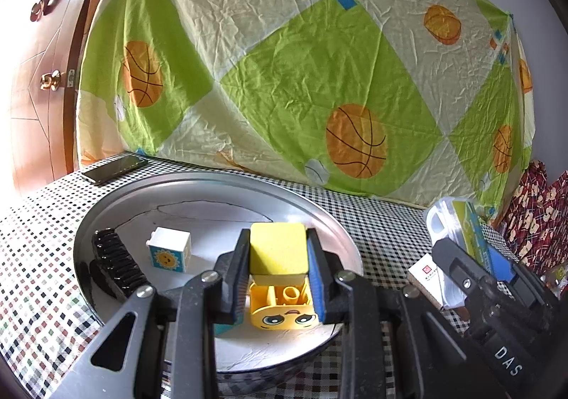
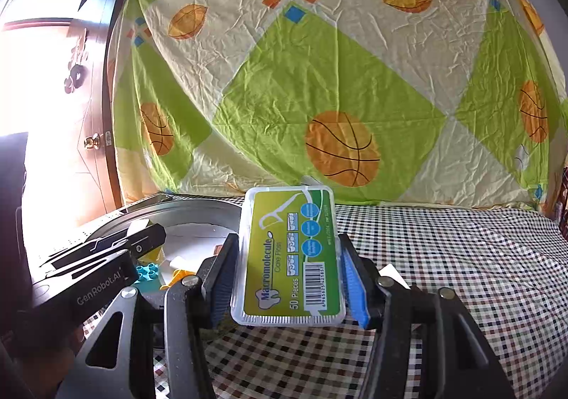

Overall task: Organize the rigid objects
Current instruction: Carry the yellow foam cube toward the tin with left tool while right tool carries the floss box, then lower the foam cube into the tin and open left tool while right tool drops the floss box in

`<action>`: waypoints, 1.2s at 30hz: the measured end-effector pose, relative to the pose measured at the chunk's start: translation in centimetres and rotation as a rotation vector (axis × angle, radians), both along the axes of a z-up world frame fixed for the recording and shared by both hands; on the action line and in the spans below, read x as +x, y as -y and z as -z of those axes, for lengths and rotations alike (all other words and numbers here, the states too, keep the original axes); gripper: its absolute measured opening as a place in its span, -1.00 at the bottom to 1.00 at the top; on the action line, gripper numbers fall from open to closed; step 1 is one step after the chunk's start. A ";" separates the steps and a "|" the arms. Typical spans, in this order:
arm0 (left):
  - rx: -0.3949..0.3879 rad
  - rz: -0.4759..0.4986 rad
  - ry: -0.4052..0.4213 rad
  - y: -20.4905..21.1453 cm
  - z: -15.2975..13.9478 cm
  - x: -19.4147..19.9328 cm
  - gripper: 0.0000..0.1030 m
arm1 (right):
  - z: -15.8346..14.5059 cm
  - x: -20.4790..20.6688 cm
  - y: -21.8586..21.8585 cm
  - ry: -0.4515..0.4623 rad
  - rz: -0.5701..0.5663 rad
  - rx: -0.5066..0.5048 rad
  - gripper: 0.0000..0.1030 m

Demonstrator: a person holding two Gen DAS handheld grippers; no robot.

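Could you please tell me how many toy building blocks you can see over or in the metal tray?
4, perhaps more hidden: a yellow block in the left tongs, a yellow face block beneath, a white sunflower block in the tray, a teal block.

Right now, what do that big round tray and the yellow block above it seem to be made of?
The round tray looks like metal with a dull silvery sheen; its rim catches soft reflections. The yellow block looks like a matte, finely grainy sponge or foam with rounded corners, though it could be textured plastic.

A wrinkled green-and-cream basketball-print cloth (image 1: 301, 72) hangs at the far side; a reddish-brown wooden door (image 1: 35, 79) stands far left, above a checkered tablecloth (image 2: 461, 257).
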State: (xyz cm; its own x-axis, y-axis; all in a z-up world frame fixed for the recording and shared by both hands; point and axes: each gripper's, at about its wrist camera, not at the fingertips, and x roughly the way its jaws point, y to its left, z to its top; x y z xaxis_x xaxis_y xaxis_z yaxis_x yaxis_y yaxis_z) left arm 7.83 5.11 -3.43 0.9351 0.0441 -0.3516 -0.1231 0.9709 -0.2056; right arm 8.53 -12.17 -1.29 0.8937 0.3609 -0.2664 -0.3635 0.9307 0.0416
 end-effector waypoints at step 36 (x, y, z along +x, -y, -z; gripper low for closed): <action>0.022 -0.106 -0.018 -4.4 0.3 -0.3 -0.46 | 0.1 0.1 -5.8 -0.023 -0.125 -0.042 0.09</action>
State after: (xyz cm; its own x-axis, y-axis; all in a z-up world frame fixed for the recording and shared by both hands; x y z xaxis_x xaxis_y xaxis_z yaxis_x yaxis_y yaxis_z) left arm 7.51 9.47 -3.69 0.9183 0.1500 -0.3665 -0.2286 0.9565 -0.1814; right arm 8.65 -6.33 -1.42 0.8359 0.4575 -0.3034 -0.4764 0.8791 0.0130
